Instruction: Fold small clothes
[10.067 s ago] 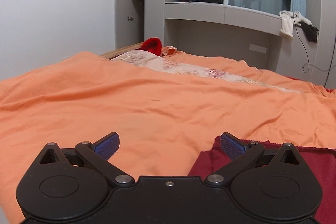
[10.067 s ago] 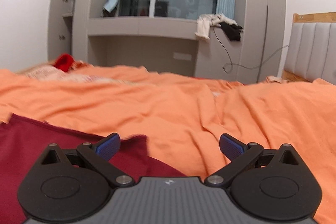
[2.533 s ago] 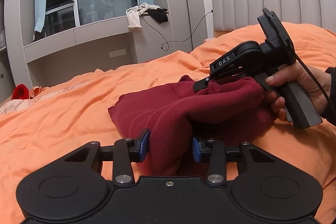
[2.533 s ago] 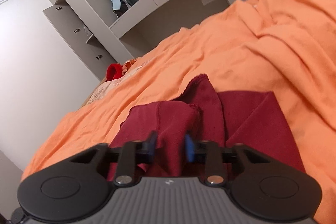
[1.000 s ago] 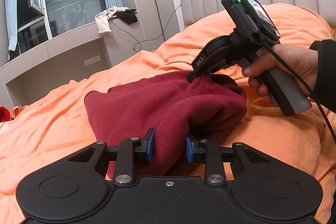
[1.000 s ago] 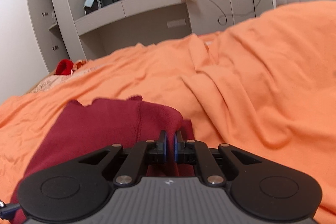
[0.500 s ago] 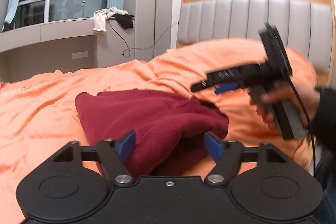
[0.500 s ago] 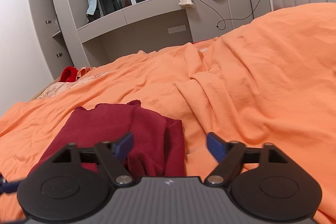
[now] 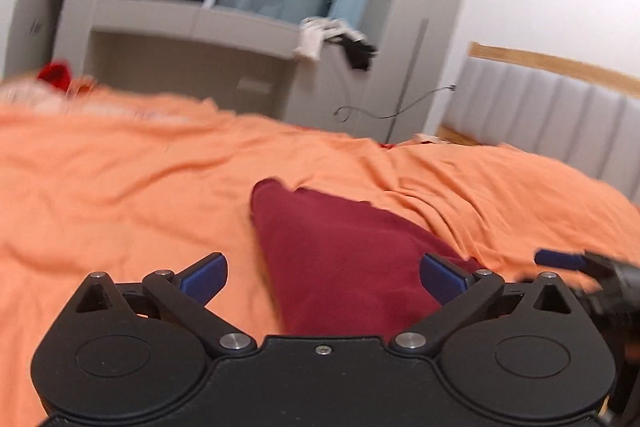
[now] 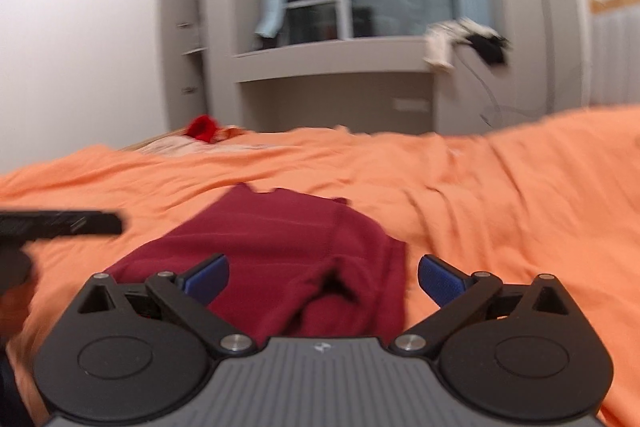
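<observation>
— Left side first. What does the left gripper [image 9: 323, 271] show?

— Its blue fingers [image 9: 204, 271] stand wide; they have just been opening. The dark red garment [image 9: 340, 255] lies on the orange bedspread [image 9: 120, 187] ahead of them, its near end reaching in between the fingers, but neither pad presses on it. The picture is blurred with motion.

— Position of the garment?

— Folded over into a compact bundle on the bedspread, near the middle of the bed, with a ragged edge at its far end. From the right wrist view the same garment [image 10: 288, 251] has a rumpled, open fold at its near edge.

— And the right gripper [image 10: 323, 279]?

— Also spread wide and just opened. The garment lies between and below its fingers [image 10: 440, 283], closer to the left one; the pads grip nothing. In the left wrist view the tip of this right gripper [image 9: 560, 261] shows at the right edge, just beside the garment.

— Anything further right or behind?

— A small red item [image 10: 204, 127] lies at the far left end of the bed, white and black clothes [image 10: 464, 41] hang off the grey window ledge [image 10: 332, 59], and a padded grey headboard [image 9: 540, 119] stands at the right.
</observation>
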Motion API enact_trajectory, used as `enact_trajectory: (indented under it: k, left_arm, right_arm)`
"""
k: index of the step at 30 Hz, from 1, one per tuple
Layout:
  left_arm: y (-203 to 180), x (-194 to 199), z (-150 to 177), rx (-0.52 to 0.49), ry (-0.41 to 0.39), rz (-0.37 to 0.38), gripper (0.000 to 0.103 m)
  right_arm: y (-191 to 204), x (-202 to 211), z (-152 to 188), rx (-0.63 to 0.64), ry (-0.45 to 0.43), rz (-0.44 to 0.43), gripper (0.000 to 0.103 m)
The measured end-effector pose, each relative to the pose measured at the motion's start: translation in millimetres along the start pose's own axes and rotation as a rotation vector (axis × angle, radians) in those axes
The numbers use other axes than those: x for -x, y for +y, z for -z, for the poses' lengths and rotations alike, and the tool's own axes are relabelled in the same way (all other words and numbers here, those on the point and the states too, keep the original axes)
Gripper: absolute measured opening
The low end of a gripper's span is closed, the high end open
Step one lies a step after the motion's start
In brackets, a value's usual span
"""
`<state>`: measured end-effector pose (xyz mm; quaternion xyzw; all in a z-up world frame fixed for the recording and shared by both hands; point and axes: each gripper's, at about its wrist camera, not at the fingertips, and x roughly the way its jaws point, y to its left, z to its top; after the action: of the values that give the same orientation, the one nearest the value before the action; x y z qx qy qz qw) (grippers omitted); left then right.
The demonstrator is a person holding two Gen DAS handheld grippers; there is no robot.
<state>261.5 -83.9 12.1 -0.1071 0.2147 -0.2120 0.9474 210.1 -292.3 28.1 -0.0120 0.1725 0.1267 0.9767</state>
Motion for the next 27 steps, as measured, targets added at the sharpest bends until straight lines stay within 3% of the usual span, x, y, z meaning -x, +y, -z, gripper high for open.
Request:
enact_trajectory:
  k: [3, 5, 11, 20, 24, 27]
  left_arm:
    - [14.6, -6.7, -1.7, 0.089, 0.034, -0.006, 0.102]
    - [20.9, -10.3, -0.7, 0.116, 0.057, -0.004, 0.102]
    - [19.5, -21.2, 8.8, 0.106, 0.111, -0.002, 0.102]
    - [17.0, -28.3, 18.7, 0.068, 0.158, -0.004, 0.102]
    - [15.3, -28.6, 19.4, 0.061, 0.165, 0.001, 0.102]
    - [13.2, -29.0, 19.8, 0.051, 0.168, 0.01, 0.102]
  right_arm:
    - [20.2, -2.8, 2.2, 0.114, 0.018, -0.045, 0.103]
    - [32.8, -11.0, 6.1, 0.189, 0.046, -0.027, 0.103]
    - [64.6, -46.7, 25.1, 0.304, 0.109, 0.141, 0.103]
    - [79.4, -65.7, 26.7, 0.353, 0.107, 0.275, 0.103]
    - [77.7, -66.6, 26.4, 0.479, 0.085, 0.398, 0.103]
    - [79.4, -67.0, 32.3, 0.569, 0.072, 0.438, 0.103]
